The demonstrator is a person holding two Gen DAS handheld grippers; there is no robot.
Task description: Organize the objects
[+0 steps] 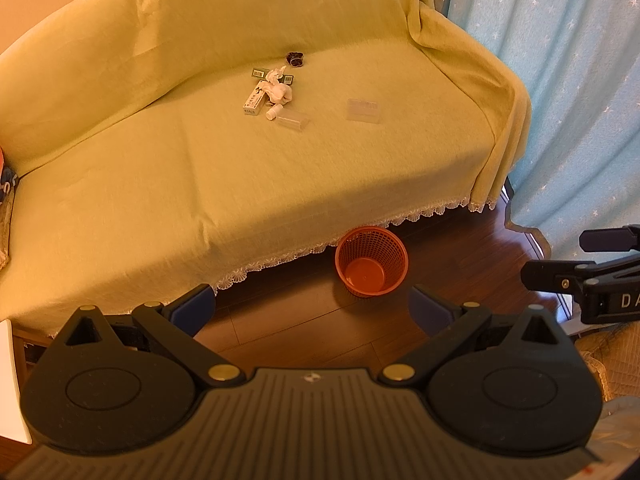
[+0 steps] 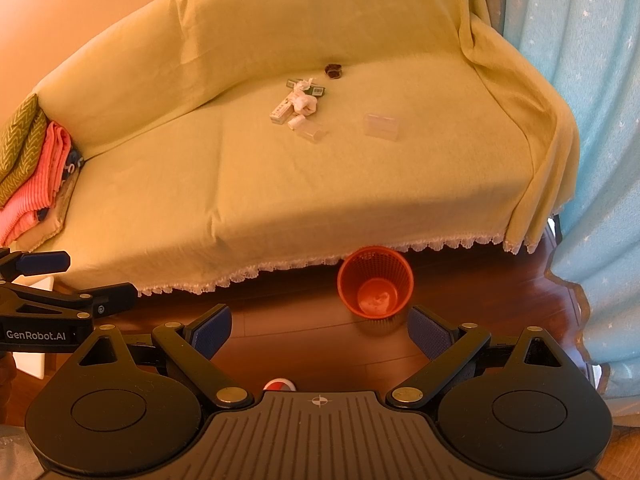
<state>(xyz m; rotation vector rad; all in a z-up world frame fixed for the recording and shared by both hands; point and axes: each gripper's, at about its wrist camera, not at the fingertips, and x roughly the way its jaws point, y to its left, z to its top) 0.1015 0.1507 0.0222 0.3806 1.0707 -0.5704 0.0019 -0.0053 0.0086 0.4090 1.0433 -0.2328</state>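
Small items lie together on the yellow-covered sofa (image 1: pixel 200 184) (image 2: pixel 240 184): a white carton (image 1: pixel 254 100) (image 2: pixel 282 111), crumpled tissue (image 1: pixel 279 90) (image 2: pixel 304 102), a small white bottle (image 1: pixel 273 112) (image 2: pixel 296 121), a clear lid (image 1: pixel 294 120) (image 2: pixel 314 132), a dark scrunchie (image 1: pixel 295 59) (image 2: pixel 333 70). A clear box (image 1: pixel 363 111) (image 2: pixel 381 127) lies apart to the right. An orange mesh bin (image 1: pixel 372 260) (image 2: pixel 375 286) stands on the floor below the sofa edge. My left gripper (image 1: pixel 314 306) and right gripper (image 2: pixel 320 330) hover open above the floor, holding nothing, far from the items.
Folded pink and green cloths (image 2: pixel 32 168) are stacked at the sofa's left end. A blue star-print curtain (image 1: pixel 580 80) (image 2: pixel 592 120) hangs at the right. A red-and-white round object (image 2: pixel 279 384) lies on the wooden floor (image 1: pixel 296 328). White furniture (image 1: pixel 10 380) stands at the left.
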